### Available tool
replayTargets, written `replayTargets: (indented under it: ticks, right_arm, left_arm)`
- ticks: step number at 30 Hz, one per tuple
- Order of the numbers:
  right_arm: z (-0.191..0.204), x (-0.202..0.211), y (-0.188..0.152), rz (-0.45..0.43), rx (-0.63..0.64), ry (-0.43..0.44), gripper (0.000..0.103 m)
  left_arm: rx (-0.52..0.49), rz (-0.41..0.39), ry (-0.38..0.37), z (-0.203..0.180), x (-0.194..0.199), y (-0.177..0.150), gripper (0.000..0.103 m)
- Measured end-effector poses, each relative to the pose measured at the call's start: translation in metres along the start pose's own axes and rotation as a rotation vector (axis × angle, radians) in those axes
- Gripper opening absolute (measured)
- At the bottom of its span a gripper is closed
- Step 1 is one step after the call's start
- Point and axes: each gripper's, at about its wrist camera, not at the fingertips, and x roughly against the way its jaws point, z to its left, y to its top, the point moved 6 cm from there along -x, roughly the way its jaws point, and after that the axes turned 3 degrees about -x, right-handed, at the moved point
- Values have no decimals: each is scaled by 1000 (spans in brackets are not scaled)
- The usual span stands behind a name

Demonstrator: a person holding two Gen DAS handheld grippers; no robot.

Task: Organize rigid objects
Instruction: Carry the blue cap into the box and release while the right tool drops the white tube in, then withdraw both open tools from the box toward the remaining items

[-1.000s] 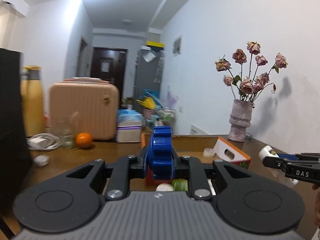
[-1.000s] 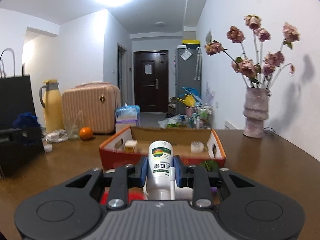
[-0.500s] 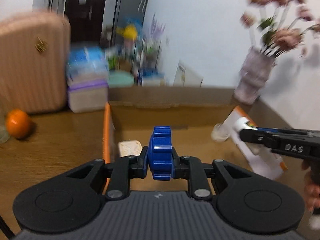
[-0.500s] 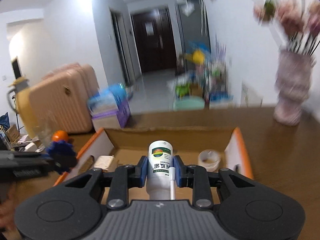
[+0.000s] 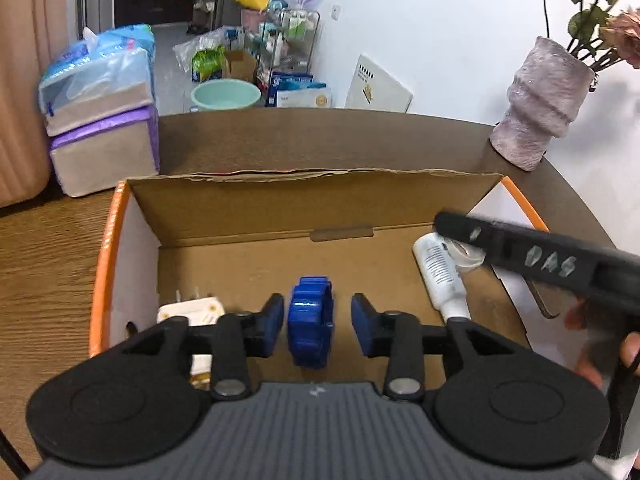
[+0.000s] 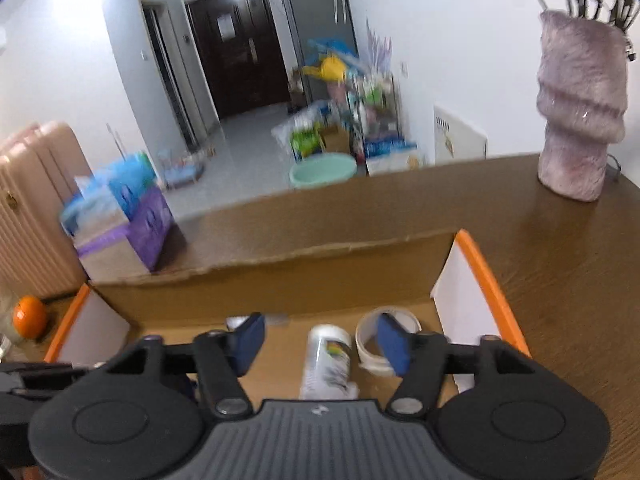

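An open cardboard box [image 5: 312, 200] with orange rims sits on the wooden table. My left gripper [image 5: 317, 320] is open over the box, and a blue ridged toy [image 5: 311, 330] lies between its pads, free of them. My right gripper [image 6: 322, 344] is open too, and a white bottle [image 6: 328, 362] lies on the box floor between its pads. The bottle also shows in the left wrist view [image 5: 440, 272], under the right gripper's dark finger. A tape roll [image 6: 384, 340] lies beside the bottle. A white plug [image 5: 188, 312] lies at the box's left.
A pink vase [image 5: 540, 104] of dried roses stands at the table's back right. Wrapped tissue packs [image 5: 100, 120] and a beige suitcase [image 6: 32, 208] stand at the back left. An orange [image 6: 29, 316] lies left of the box [image 6: 480, 276].
Both grippers moved forward and down over the box. The left let go of the blue toy and the right let go of the white bottle; both items now lie in the box.
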Motion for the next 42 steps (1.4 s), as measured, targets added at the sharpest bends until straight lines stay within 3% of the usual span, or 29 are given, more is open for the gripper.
replayTargets:
  ticks: [4, 6, 8, 11, 16, 21, 26, 31, 34, 39, 42]
  right_arm:
    - [3, 34, 3, -66, 30, 22, 63]
    - [10, 63, -1, -91, 98, 83, 70]
    - [13, 96, -11, -132, 161, 110, 80]
    - [9, 139, -26, -154, 209, 111, 82]
    - [2, 201, -49, -249, 178, 141, 89]
    - [-8, 256, -84, -354, 170, 114, 95]
    - [0, 304, -127, -421, 191, 101, 98]
    - [14, 347, -183, -512, 198, 108, 101]
    - [18, 359, -216, -506, 204, 105, 103]
    - [13, 375, -264, -463, 143, 89, 103]
    - [5, 384, -278, -436, 135, 51, 103]
  left_arm:
    - [36, -71, 14, 7, 37, -17, 41]
    - [24, -114, 15, 11, 67, -32, 48]
    - [-36, -188, 53, 9, 99, -46, 50]
    - [-104, -316, 163, 5, 146, -68, 54]
    - [-81, -550, 148, -10, 228, -120, 68]
    - [-106, -695, 202, -32, 297, -186, 83]
    - [-106, -736, 217, -51, 341, -248, 86]
    - [-102, -775, 238, -66, 361, -299, 90]
    - [-130, -798, 227, -76, 362, -327, 95]
    - [-122, -718, 175, -87, 340, -363, 96]
    - [-133, -663, 177, -89, 329, -368, 99]
